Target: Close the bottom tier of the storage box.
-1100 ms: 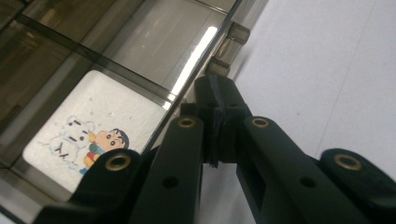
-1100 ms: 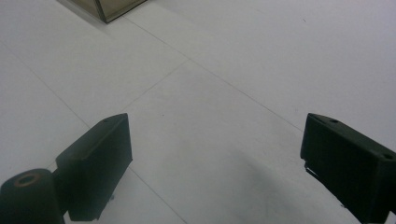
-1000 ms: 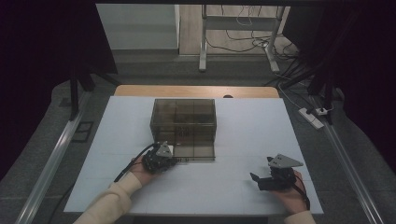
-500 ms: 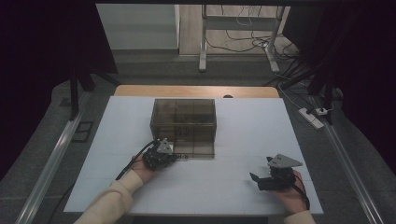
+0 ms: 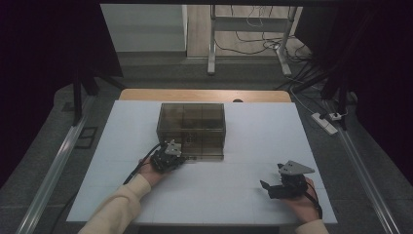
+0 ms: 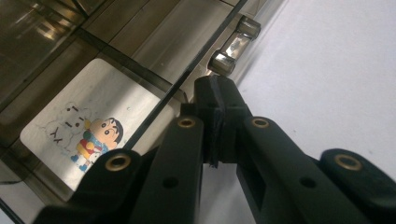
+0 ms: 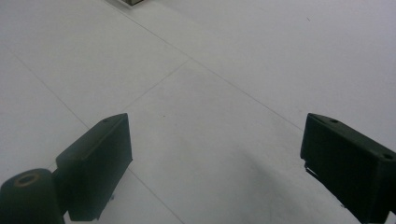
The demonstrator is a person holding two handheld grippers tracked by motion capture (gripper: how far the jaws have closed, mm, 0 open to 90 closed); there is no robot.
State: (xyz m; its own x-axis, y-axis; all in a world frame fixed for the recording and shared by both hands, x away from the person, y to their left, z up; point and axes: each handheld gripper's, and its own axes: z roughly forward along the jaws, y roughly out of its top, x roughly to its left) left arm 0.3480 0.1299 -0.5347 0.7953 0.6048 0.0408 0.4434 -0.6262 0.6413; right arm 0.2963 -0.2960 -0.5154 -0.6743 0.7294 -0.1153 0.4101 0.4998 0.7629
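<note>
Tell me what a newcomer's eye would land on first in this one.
Probably the smoky see-through box standing mid-table on the white table, with the left gripper shut at its near front corner. In the left gripper view, the closed jaws point toward a clear handle on the box's edge, and a cartoon sticker shows through the wall. The right gripper rests apart at the near right, jaws wide open over bare table.

A lab-like recording room: black curtains (image 5: 44, 58), white table (image 5: 253, 185), floor cables (image 5: 253, 44).
</note>
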